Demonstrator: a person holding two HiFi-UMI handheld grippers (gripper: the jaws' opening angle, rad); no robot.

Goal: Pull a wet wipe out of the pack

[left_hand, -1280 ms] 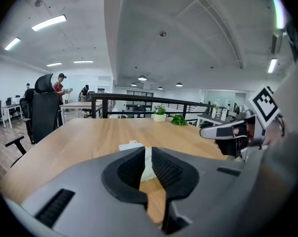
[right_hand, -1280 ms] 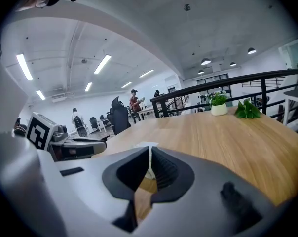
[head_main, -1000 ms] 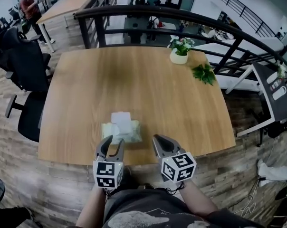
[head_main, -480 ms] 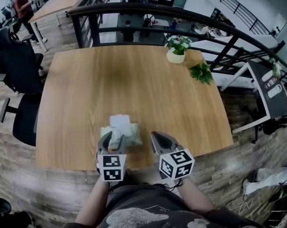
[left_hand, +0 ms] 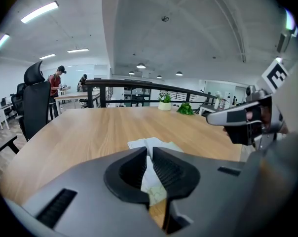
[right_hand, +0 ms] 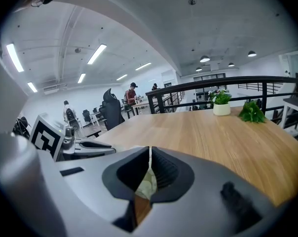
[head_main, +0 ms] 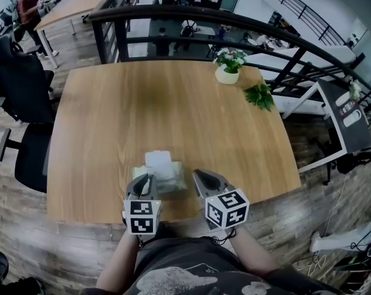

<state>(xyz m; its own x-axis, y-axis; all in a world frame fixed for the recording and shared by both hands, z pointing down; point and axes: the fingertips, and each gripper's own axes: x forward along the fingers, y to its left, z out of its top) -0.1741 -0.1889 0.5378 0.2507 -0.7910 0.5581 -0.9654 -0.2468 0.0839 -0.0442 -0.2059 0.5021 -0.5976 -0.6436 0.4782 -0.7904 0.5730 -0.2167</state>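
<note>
A pale green wet wipe pack (head_main: 173,178) lies near the front edge of the wooden table (head_main: 173,109). A white wet wipe (head_main: 159,162) sticks up from its top. My left gripper (head_main: 145,178) is at the pack's near left corner. Its jaws have just been closing, and in the left gripper view the wet wipe (left_hand: 140,143) runs down between them (left_hand: 149,151), pinched, with the pack (left_hand: 173,146) behind. My right gripper (head_main: 198,174) hovers just right of the pack, shut and empty; through its jaws (right_hand: 149,149) only a bit of the pack (right_hand: 148,185) shows.
A potted plant (head_main: 228,69) and a green sprig (head_main: 261,96) stand at the table's far right. A black railing (head_main: 234,23) runs behind the table. An office chair (head_main: 23,91) stands on the left. The table's front edge is right under my grippers.
The left gripper moved forward onto the pack, opened around the upright wipe, then closed on it. The right gripper edged slightly forward and stayed shut.
</note>
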